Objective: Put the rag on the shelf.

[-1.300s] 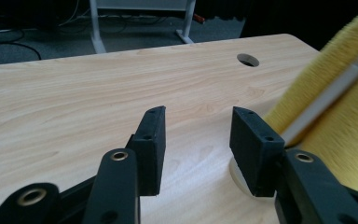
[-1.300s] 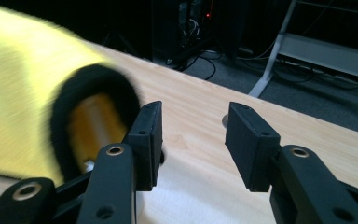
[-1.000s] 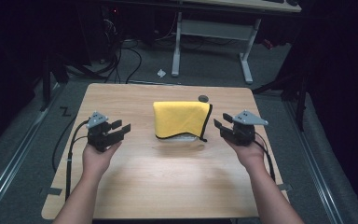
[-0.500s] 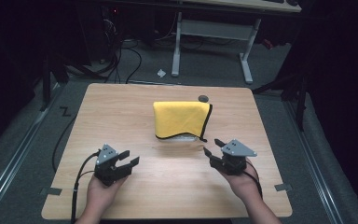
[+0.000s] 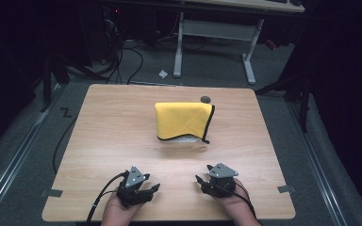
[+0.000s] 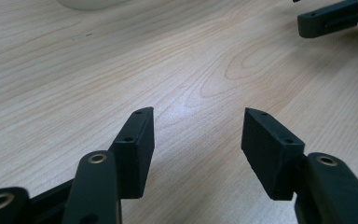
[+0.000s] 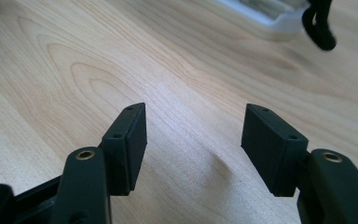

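Note:
A yellow cloth (image 5: 184, 120) with a black hem lies draped over a white object (image 5: 185, 139) in the middle of the wooden table (image 5: 113, 127). Near the front edge, my left gripper (image 5: 151, 189) is open with nothing between its jaws; the left gripper view has it (image 6: 196, 122) low over bare wood. To its right my right gripper (image 5: 201, 181) is open too and holds nothing. In the right gripper view this gripper (image 7: 193, 120) points toward the white object's edge (image 7: 272, 18) and the cloth's black loop (image 7: 320, 28).
A small dark round thing (image 5: 206, 99) sits on the table behind the cloth. Tape tabs (image 5: 51, 192) mark the front corners. Cables (image 5: 122, 56) and a desk frame (image 5: 217, 33) stand on the floor beyond the far edge. The other gripper's jaw (image 6: 335, 18) shows at the top right of the left gripper view.
Both grippers have drawn back from beside the cloth toward the table's front edge, and both stay open.

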`<state>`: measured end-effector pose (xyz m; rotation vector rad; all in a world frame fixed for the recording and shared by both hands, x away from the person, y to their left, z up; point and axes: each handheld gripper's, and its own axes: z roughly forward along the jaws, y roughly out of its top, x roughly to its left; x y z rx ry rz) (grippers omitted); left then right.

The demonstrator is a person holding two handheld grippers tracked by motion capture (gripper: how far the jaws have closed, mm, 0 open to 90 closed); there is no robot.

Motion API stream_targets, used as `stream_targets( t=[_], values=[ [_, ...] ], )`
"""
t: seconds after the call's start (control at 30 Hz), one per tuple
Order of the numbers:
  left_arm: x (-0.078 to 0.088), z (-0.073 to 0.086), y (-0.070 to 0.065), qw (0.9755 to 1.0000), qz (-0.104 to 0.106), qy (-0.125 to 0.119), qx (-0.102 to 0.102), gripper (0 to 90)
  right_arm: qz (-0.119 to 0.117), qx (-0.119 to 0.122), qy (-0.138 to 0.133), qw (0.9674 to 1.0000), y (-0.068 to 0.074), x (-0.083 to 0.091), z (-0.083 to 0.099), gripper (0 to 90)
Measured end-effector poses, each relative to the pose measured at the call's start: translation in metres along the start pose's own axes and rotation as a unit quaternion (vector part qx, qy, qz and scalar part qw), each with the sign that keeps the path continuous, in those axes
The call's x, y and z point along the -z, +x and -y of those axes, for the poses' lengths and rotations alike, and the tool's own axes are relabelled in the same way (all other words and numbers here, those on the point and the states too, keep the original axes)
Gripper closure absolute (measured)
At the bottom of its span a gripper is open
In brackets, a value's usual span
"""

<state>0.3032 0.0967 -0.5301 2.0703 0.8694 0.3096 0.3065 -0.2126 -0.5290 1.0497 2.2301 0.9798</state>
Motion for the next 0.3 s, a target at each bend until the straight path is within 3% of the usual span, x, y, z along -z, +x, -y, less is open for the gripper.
stream_targets(
  t=[0.07, 0.3],
  values=[
    [-0.0009, 0.0007, 0.0012, 1.0000, 0.002, 0.000, 0.007, 44.2, -0.007, -0.008, 0.003, 0.9999, -0.0023, -0.0025, -0.0005, 40.5],
    [-0.0003, 0.0034, 0.0054, 0.9999, -0.002, 0.003, 0.016, 44.2, -0.007, -0.003, -0.001, 1.0000, -0.0054, -0.0011, 0.0015, 40.5]
  ],
)
